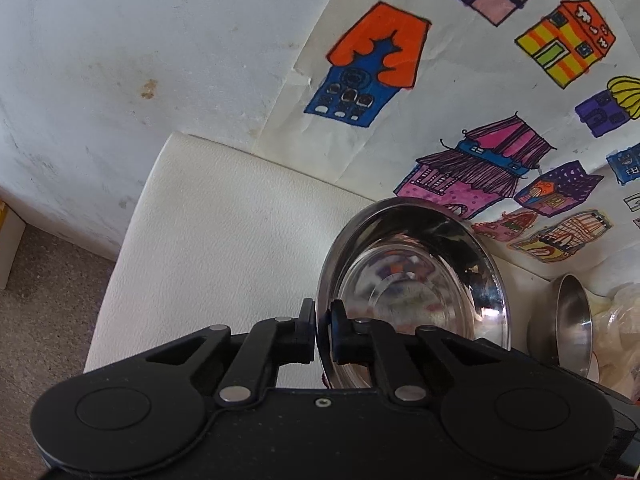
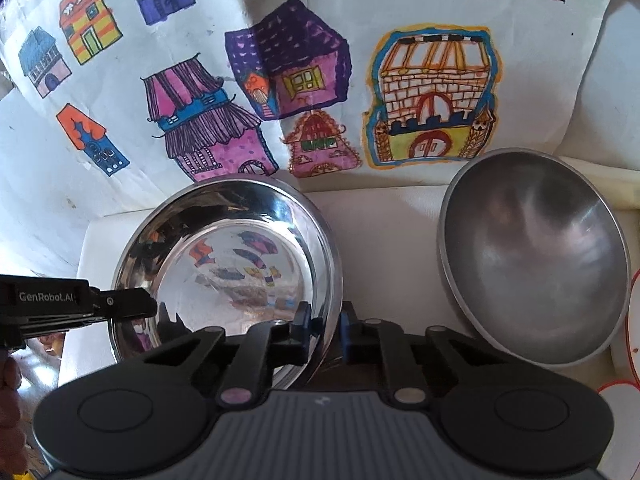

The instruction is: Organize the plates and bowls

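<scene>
White cushioned seating (image 1: 208, 216) under a children's drawing of houses (image 2: 280, 80) carries the dishes. Left gripper (image 1: 322, 322) is clenched on the near-left rim of the shiny steel plate (image 2: 240, 248); right gripper (image 2: 325, 326) pinches the opposite rim, so the plate lies between both, equally near. Both point steeply downward. A matte steel bowl (image 2: 536, 264) sits just right, apart from the plate.

Mirror-bright silver bowl (image 2: 228, 268) reflecting coloured houses, duller brushed grey bowl (image 2: 532, 264) showing soft smudged sheen, white paper drawing (image 2: 280, 80) displaying purple, pink, orange, blue and yellow-striped houses, cream textured surface (image 1: 216, 240) lying plain, black gripper (image 1: 322, 320) wearing blue pads.
</scene>
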`<state>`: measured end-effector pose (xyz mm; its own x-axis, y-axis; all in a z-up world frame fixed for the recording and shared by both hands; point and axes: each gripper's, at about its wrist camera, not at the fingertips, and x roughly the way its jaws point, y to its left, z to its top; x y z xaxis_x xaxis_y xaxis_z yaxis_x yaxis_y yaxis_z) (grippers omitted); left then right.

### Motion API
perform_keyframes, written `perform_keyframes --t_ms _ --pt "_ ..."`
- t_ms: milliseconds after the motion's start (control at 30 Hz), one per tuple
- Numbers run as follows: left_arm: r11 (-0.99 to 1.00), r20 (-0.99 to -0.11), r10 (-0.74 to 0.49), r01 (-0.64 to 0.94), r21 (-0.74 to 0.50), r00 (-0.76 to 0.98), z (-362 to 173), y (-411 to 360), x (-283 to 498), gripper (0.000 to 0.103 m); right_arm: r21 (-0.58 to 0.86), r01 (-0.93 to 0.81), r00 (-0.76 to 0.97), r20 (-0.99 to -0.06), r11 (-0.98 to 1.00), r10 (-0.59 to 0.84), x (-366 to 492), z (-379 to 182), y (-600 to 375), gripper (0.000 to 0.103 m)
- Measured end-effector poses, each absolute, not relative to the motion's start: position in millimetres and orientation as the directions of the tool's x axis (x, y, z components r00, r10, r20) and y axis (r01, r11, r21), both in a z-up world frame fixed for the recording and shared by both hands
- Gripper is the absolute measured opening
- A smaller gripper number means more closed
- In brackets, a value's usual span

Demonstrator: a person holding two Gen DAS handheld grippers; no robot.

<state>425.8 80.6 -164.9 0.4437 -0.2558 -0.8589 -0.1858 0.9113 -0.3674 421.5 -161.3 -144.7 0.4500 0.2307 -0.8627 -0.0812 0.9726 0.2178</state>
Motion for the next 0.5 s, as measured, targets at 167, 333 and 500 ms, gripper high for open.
perform_keyframes --t_ms 167,333,500 --pt "0.909 -0.843 -0.254 -0.181 -0.375 0.474 -153 84 423 0.007 0.225 -0.09 0.48 -0.844 0.97 0.241 416 -132 -162 0.014" --pt "0.915 -0.828 -0.249 -0.158 -0.371 0.503 -138 86 416 0.007 0.229 -0.105 0.503 -0.827 0.968 0.25 411 -117 -162 0.014" --pt "0.922 -0.816 -0.251 -0.128 -0.366 0.522 -123 93 401 0.007 0.247 -0.119 0.515 -0.813 0.962 0.272 398 -102 -162 0.014"
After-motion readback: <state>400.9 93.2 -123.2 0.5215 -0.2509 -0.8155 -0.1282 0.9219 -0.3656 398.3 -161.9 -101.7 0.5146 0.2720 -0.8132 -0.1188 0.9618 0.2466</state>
